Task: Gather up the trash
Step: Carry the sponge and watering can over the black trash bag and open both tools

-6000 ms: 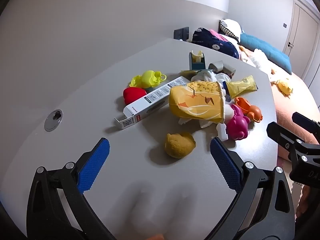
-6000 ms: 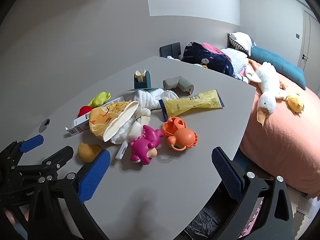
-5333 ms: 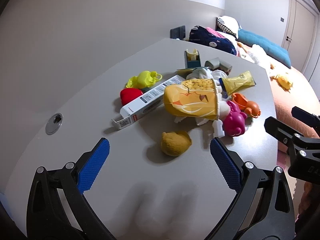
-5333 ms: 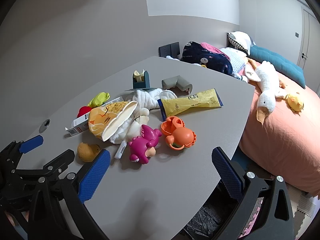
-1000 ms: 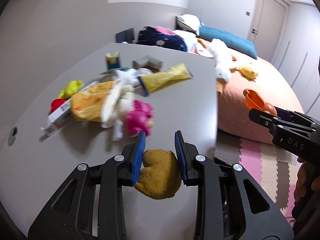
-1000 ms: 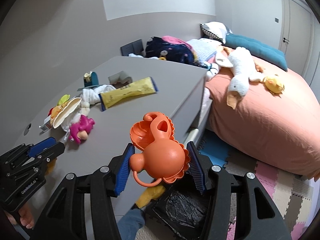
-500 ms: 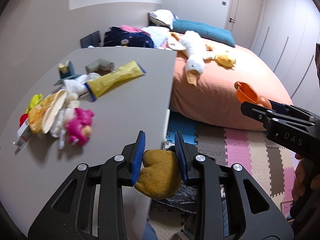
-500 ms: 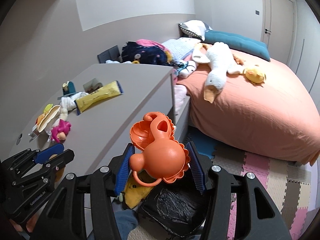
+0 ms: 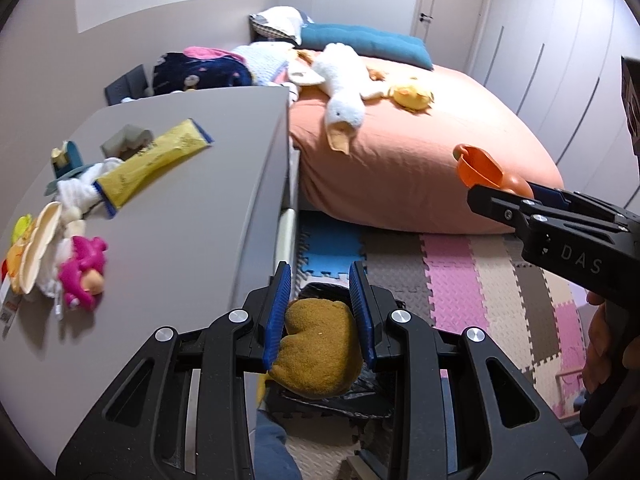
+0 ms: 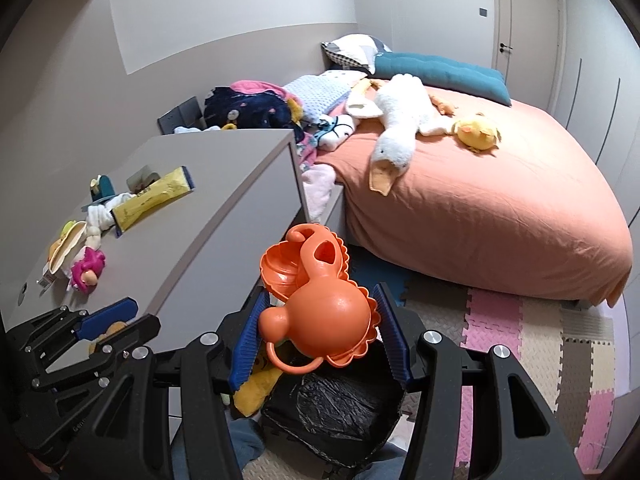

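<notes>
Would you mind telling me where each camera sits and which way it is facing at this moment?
Left wrist: on the left gripper, looking past the brown toy at table edge, bed and foam floor; the right gripper enters at right.
Right wrist: on the right gripper, looking over the orange toy down at the black bin bag; the left gripper shows lower left.
Shared: grey table, white goose plush, yellow tube.

Two tongs are counted, the left tongs and the right tongs, along with one brown lump, one orange toy, one pink toy, one yellow tube, one white plush goose and one yellow plush chick.
</notes>
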The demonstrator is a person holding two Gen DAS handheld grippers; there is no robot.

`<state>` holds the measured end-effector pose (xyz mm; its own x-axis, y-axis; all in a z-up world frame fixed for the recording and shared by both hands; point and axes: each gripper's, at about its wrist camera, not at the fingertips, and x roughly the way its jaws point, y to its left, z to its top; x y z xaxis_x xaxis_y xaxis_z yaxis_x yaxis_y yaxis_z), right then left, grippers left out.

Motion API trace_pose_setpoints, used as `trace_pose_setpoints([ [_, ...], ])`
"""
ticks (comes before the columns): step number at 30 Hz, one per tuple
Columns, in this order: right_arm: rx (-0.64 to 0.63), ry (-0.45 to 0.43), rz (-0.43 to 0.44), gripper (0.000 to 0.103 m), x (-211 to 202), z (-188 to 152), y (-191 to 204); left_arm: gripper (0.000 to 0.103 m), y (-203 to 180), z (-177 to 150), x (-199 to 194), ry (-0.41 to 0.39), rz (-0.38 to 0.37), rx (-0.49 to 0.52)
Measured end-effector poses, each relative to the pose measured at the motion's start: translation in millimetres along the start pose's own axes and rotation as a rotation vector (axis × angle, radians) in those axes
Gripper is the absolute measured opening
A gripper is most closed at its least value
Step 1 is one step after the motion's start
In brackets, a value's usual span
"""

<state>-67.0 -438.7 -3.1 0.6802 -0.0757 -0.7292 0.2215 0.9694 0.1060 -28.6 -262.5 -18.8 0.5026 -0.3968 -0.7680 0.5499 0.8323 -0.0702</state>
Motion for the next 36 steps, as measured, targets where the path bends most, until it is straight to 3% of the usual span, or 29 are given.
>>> trace_pose_setpoints([
  [4, 0.017, 0.007, -0.008, 0.055, 3, 0, -8, 0.032, -6, -1, 7, 0.022, -0.025, 0.01],
  [5, 0.024, 0.008, -0.006, 0.059, 3, 0, -10, 0.04, -7, -1, 9, 0.036, -0.033, 0.013],
  [6, 0.035, 0.012, -0.001, 0.065, 5, 1, -12, 0.073, -6, -2, 12, 0.05, -0.028, 0.009],
  [7, 0.05, 0.009, -0.007, 0.075, 5, 1, -15, 0.097, -4, -2, 13, 0.04, -0.011, 0.001],
  [9, 0.063, -0.008, -0.034, 0.078, 4, 2, -20, 0.098, 0, -3, 11, 0.018, 0.035, -0.007],
  [12, 0.069, -0.003, -0.048, 0.078, 6, 2, -22, 0.098, 10, -2, 12, 0.044, 0.011, -0.053],
  [17, 0.066, 0.009, -0.042, 0.078, 11, 2, -19, 0.098, 17, -1, 9, 0.028, 0.04, -0.058],
  [36, -0.001, 0.027, 0.044, 0.078, 29, 6, 34, 0.098, 64, -4, -18, -0.015, 0.134, -0.097],
])
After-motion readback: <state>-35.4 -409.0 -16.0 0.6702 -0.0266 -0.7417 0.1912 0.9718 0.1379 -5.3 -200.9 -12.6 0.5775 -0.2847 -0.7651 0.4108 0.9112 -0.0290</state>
